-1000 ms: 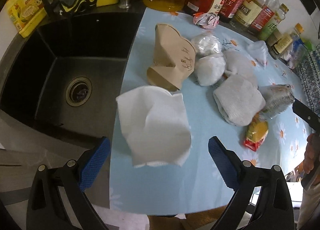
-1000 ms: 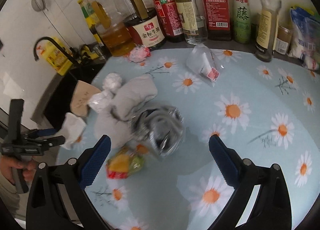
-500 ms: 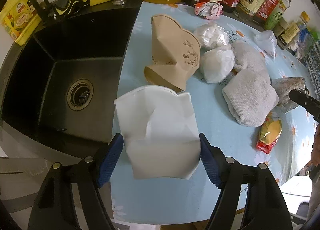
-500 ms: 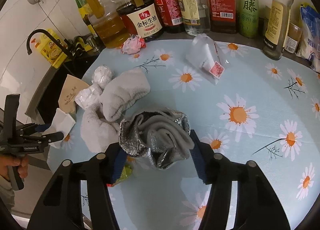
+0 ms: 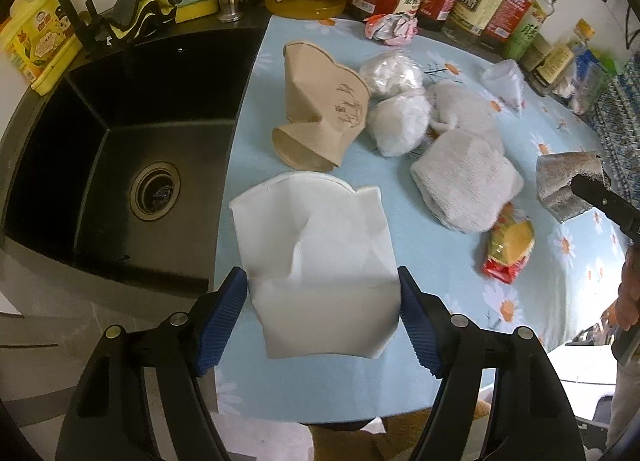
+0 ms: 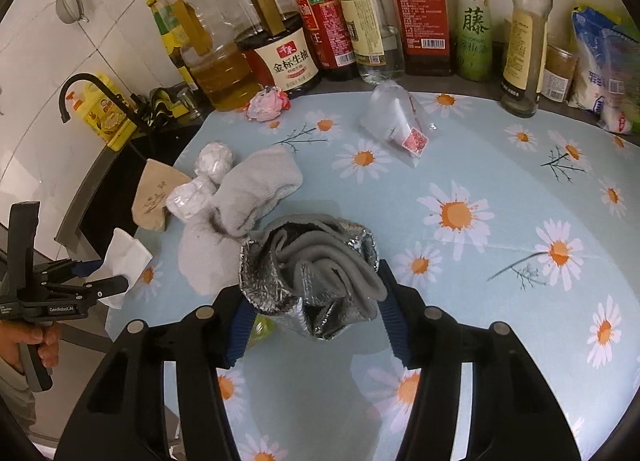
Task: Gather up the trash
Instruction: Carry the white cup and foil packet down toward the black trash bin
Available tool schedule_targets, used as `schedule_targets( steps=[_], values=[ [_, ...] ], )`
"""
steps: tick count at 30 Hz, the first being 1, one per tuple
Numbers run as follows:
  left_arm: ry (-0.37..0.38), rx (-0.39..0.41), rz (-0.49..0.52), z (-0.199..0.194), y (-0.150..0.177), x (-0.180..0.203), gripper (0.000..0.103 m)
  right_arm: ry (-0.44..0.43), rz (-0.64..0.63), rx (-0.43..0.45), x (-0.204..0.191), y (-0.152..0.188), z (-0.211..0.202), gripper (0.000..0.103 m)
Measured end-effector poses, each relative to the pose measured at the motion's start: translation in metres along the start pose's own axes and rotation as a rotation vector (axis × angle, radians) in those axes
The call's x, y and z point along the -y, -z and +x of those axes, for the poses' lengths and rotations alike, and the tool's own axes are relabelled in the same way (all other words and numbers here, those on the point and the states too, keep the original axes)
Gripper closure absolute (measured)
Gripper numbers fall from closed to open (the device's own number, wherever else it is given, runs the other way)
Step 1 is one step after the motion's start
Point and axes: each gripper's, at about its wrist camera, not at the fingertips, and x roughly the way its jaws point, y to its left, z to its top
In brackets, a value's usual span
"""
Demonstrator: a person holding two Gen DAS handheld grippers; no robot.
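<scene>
Left tongs [image 5: 322,313] clamped a crushed white cup [image 5: 316,257], right tongs [image 6: 312,319] a foil wad [image 6: 308,273]; beyond them, trash littered the table [image 6: 480,301].

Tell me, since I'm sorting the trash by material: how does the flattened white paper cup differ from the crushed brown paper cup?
The white paper cup is plain, while the brown paper cup bears a small printed drawing. The white one is pinched between the left gripper pads at the table's near edge; the brown one lies free, farther back beside the sink. Both are crushed paper cups.
</scene>
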Motion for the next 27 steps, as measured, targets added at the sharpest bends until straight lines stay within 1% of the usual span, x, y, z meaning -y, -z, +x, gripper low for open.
schedule_targets(
  steps=[8,15,18,21,27],
  values=[
    [0.053,0.039,0.018,-0.022,0.026,0.004,0.031,0.029,0.004,0.028,-0.019,0.023,-0.028,0.047],
    [0.104,0.062,0.042,-0.039,0.057,0.005,0.031,0.035,0.010,0.040,-0.044,0.054,-0.048,0.047],
    [0.122,0.063,0.056,-0.044,0.071,0.005,0.031,0.025,0.017,0.038,-0.056,0.070,-0.053,0.047],
    [0.140,0.062,0.068,-0.049,0.086,0.006,0.031,-0.007,0.018,0.030,-0.071,0.086,-0.054,0.047],
    [0.180,0.052,0.087,-0.056,0.116,0.006,0.031,-0.044,0.008,0.006,-0.103,0.116,-0.052,0.047]
  ],
)
